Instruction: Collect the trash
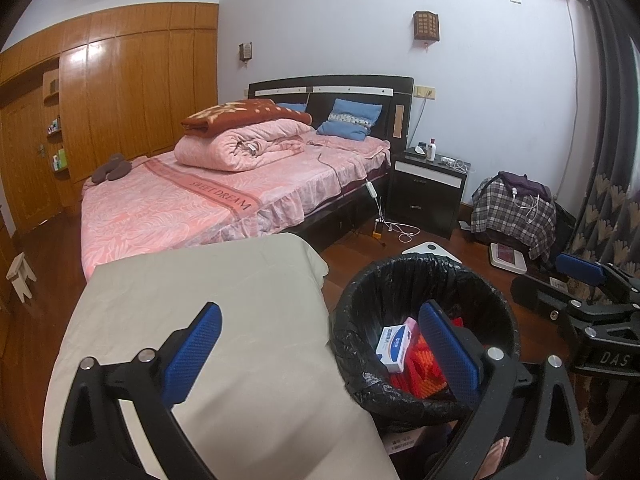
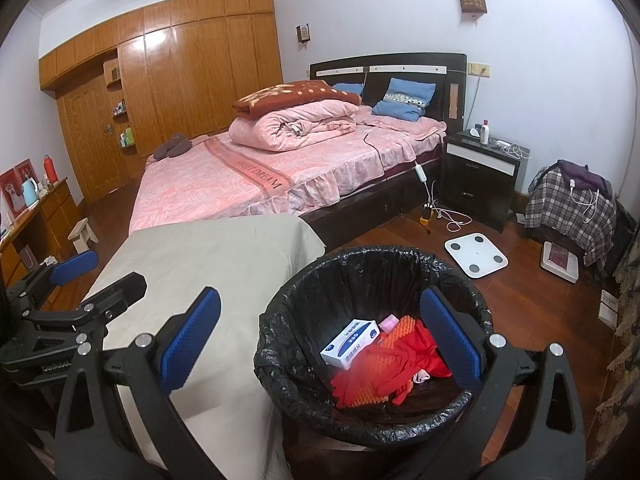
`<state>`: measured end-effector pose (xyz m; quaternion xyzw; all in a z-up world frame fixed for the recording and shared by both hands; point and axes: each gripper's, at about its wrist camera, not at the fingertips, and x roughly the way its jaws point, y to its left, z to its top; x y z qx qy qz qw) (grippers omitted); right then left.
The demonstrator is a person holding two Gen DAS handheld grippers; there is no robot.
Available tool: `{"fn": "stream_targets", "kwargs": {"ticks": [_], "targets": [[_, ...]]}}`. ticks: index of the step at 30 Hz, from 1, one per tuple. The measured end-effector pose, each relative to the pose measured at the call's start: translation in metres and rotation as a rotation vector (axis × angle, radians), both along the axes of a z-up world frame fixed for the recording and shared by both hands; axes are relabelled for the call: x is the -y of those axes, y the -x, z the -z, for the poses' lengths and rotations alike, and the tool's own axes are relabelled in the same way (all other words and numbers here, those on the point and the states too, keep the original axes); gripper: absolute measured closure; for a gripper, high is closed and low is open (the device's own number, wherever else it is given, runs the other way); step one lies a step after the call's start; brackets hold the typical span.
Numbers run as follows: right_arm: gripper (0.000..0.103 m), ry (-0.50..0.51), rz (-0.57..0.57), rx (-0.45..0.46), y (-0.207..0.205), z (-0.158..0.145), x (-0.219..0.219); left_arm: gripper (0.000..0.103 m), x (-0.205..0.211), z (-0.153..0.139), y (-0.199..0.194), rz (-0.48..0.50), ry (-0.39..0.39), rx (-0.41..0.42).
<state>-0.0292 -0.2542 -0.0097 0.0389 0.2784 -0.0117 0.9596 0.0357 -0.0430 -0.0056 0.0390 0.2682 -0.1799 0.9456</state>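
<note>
Two grippers up, both with fingers spread wide, nothing held in either. Left gripper (image 1: 320, 350) hanging over the join between the cloth-covered tabletop (image 1: 208, 320) and the bin (image 1: 360, 344); right gripper (image 2: 320, 334) similarly placed, its right-hand finger over the bin mouth. Bin lined with a black bag, standing on the wood floor just beside the tabletop. Inside: white-and-blue carton (image 2: 350, 343), red crumpled material (image 2: 400, 364), orange ribbed piece (image 2: 400, 326), small pink item (image 2: 389, 323). Tabletop cloth bare in both views, no loose trash visible on it.

Judged stage: drop-off apparently done, collected items resting in the bin, hands free. Late in the task, possibly finished. Next move, if any: scan for remaining litter on floor or surfaces, then carry open fingers to it. Nothing obviously trash elsewhere; white scale (image 2: 476, 255) and cables by the bed look like belongings, not litter.
</note>
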Motion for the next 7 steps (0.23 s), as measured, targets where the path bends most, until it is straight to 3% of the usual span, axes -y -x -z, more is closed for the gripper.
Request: {"fn": "stream_targets", "kwargs": {"ticks": [7], "targets": [[0.006,-0.001,0.000,0.001,0.0003,-0.0002,0.0002,0.006,-0.0003,0.0007,0.0003,0.000,-0.001,0.000]]}}
